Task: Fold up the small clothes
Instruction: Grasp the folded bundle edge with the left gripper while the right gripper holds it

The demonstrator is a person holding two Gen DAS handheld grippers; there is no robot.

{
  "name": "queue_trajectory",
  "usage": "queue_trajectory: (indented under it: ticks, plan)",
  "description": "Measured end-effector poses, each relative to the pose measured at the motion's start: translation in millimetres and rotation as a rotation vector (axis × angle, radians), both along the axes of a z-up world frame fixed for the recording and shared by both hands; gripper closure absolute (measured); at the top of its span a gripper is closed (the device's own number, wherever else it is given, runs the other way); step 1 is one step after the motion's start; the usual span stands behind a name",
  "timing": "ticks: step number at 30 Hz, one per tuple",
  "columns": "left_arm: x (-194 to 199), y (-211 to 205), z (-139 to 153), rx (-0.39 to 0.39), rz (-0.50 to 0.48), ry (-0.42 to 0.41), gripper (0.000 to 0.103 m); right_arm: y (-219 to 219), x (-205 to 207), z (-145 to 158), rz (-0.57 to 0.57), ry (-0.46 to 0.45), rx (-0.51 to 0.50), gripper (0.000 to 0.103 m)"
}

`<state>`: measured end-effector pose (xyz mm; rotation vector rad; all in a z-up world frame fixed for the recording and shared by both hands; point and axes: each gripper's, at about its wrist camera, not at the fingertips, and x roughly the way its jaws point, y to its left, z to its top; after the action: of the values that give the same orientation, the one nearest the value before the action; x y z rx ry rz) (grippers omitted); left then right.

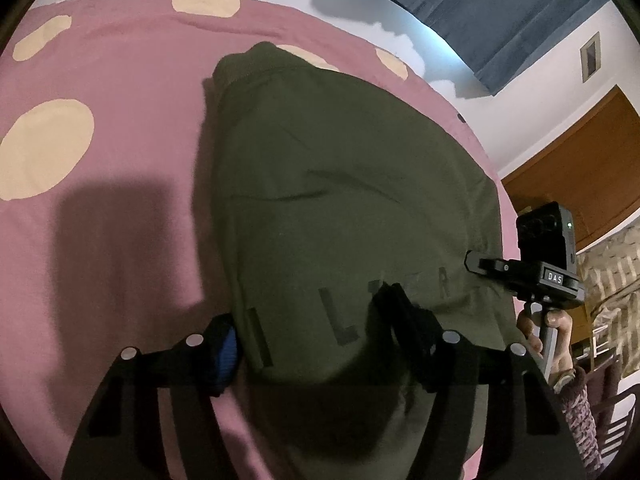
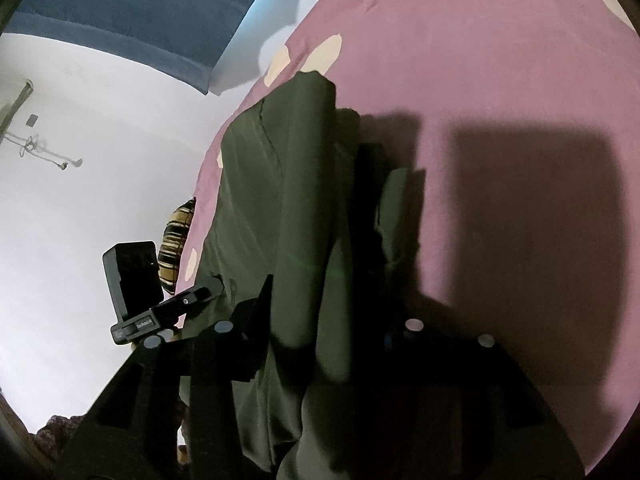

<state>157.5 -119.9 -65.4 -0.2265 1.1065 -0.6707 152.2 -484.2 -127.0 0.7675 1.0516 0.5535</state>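
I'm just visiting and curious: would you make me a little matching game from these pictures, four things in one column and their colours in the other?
Things:
1. Garment
2. Bedspread
3. Curtain
4. Spots

Colours:
A. Blue
B. Cream
C. Olive green
D. Pink

Pairs: 1-C, 2-D, 3-A, 4-B

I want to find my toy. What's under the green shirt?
The green shirt lies on the pink bedspread with cream spots. Only that cover shows around its edges; whatever lies beneath the cloth itself is hidden.
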Motion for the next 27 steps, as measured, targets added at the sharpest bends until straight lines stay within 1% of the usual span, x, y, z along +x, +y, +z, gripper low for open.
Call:
queue_trajectory:
  ticks: [5, 12, 16, 20, 22, 27]
  plan:
    - [0, -1, 1, 0.002, -0.005, -0.014, 0.04, 1, -1, 2, -0.014, -0.01, 0.001, 0.064]
    - [0, 2, 4, -0.034, -0.023, -0.035, 0.048, 4, -8, 12, -0.04, -0.04, 0.013, 0.073]
    - [-7, 4, 9, -0.046, -0.043, -0.069, 0.051, 12, -18, 23, -0.059, -0.068, 0.003, 0.076]
    - [-13, 9, 11, -0.063, -0.057, -0.067, 0.053, 19, -30, 30, -0.063, -0.085, -0.002, 0.077]
    - [-12, 5, 12, -0.061, -0.058, -0.074, 0.054, 24, -33, 32, -0.066, -0.092, -0.013, 0.077]
    - [-13, 12, 17, -0.054, -0.043, -0.098, 0.055, 35, -25, 37, -0.056, -0.106, -0.015, 0.077]
